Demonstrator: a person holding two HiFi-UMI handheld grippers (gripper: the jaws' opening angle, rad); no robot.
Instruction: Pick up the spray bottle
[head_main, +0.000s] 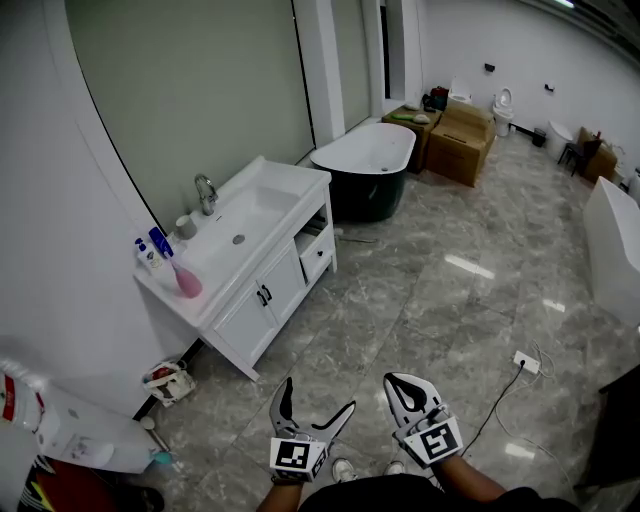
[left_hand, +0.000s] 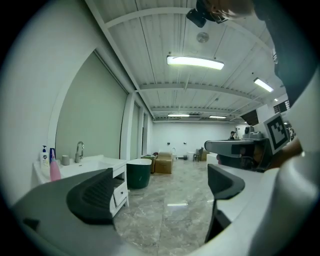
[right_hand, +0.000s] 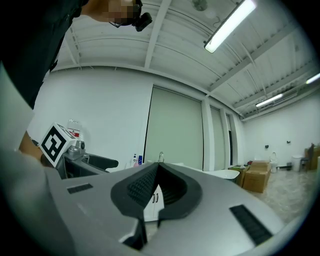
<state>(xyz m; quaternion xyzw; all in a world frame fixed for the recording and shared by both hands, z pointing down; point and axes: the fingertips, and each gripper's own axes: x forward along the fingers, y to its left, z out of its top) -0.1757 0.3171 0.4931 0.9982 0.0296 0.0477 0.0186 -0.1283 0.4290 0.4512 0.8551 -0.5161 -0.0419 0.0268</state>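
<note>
Left gripper (head_main: 318, 398) is wide open with nothing in it, right gripper (head_main: 402, 388) is pinched shut, empty. The pink spray bottle (head_main: 186, 279) stands upright on the vanity's (head_main: 285, 182) near end, well off ahead-left, so I'd say the left one's nearer.

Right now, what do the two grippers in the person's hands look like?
Both the left gripper and the right gripper have light grey curved jaws lined with black ribbed pads. Each carries a white cube printed with black square markers.
</note>
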